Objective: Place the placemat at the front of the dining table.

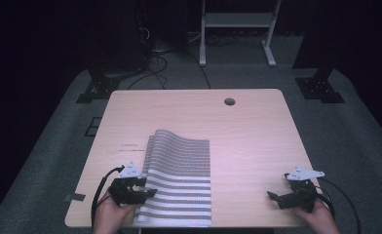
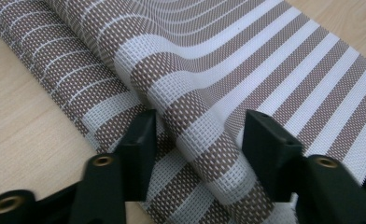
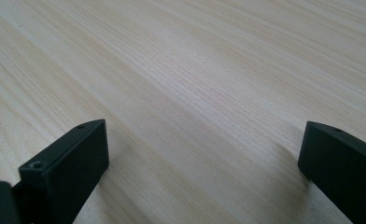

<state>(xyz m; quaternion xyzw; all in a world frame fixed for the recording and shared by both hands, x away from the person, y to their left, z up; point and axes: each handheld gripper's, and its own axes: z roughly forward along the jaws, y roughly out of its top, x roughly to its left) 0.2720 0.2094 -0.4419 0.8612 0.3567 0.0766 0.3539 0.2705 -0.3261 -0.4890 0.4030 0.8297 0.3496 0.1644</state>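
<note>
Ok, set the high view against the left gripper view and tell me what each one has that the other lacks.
High view: the whole table, its cable hole, the right tongs open over bare wood, a white stand beyond. Left gripper view: the striped mat's weave close up, and a raised fold between the open left tongs, not yet pinched. Shared: that mat on pale wood with the left tongs at its edge.

Your brown-and-white striped woven placemat (image 1: 181, 178) lies on the table's near left part, its left edge curled over in a raised fold (image 2: 204, 140), the rest flat.
</note>
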